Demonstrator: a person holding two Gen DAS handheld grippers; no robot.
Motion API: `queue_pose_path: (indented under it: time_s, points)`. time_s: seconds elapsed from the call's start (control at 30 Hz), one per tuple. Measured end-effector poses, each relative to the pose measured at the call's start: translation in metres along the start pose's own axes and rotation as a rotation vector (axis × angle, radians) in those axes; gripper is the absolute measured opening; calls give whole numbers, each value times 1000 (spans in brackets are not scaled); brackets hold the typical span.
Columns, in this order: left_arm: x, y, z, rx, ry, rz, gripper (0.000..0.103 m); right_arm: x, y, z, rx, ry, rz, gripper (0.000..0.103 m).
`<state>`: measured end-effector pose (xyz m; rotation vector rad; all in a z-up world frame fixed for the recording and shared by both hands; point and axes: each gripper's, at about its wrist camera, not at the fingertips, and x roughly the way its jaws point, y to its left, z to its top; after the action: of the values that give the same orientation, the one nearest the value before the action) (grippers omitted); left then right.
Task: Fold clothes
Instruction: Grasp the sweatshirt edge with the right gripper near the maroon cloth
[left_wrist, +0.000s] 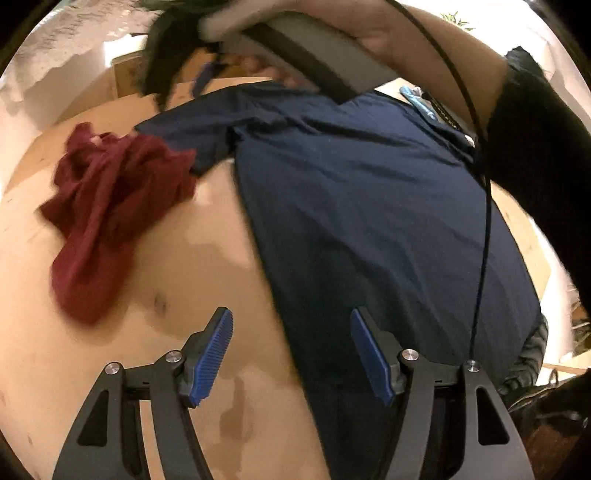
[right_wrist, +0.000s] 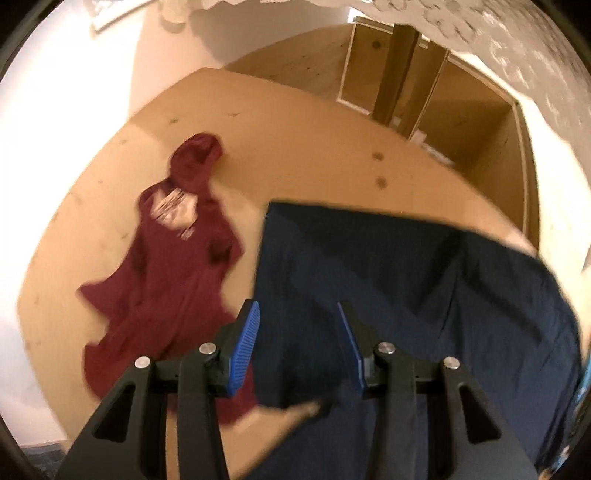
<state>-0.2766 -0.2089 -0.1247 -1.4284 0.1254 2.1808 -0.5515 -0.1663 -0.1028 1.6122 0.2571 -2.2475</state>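
Plywood table (right_wrist: 314, 122) carries two garments: a navy shirt (left_wrist: 369, 206) spread flat and a crumpled maroon shirt (left_wrist: 110, 206) just beside its sleeve. Left tool (left_wrist: 291, 354) hovers with fingers spread over the navy shirt's edge, gripping nothing. Right tool (right_wrist: 297, 343) is likewise spread above the navy cloth, empty.
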Motion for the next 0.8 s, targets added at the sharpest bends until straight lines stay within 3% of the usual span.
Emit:
queue_pose_path:
  time_s: [0.1, 0.2, 0.37, 0.7, 0.8]
  points:
    - [19, 3, 17, 27, 3, 22, 64, 18, 5, 20, 6, 18, -21, 57]
    - [34, -2, 22, 33, 5, -13, 64, 35, 9, 38, 5, 33, -40, 57]
    - [43, -2, 14, 62, 20, 7, 64, 53, 20, 49, -42, 41, -66, 57]
    - [54, -11, 14, 111, 21, -15, 64, 67, 29, 55, -53, 87, -102, 57]
    - [53, -13, 12, 114, 19, -13, 64, 68, 25, 55, -34, 93, -76, 55]
